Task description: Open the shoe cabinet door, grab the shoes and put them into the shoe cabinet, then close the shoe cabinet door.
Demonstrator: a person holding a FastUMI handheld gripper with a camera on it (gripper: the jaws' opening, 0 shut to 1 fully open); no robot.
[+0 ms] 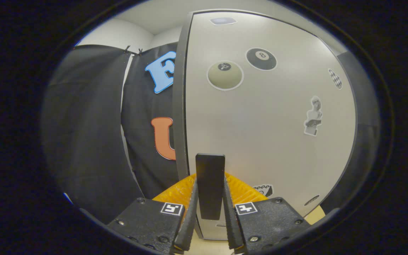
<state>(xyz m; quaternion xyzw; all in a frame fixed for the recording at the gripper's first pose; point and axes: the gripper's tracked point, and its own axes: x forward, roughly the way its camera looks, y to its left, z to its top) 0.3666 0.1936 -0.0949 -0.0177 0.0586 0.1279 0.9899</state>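
The gripper (210,198) is clamped on the black door handle (210,184): its two orange ribbed fingers (179,193) press against the handle's sides, one on each, with the dark upright bar rising between and above them. Each black finger mount (147,219) behind the fingers carries a small square marker.

The handle sits on the pale grey shoe cabinet door (260,124), close to that door's dark free edge (180,106), which runs upright just beside the handle. Spread over the door face beyond the handle are stickers: a cream billiard ball sticker (225,75) above the handle, a black eight-ball sticker (261,58) next to it and further from the free edge, a small figure sticker (313,116) further out still, a checkered sticker (335,78) near the door's far side, and a small dark badge sticker (263,190) low down, just beside the fingers.

Past the door's free edge, on the side away from the stickers, hangs the black cloth wall (94,124). No shoes can be made out.
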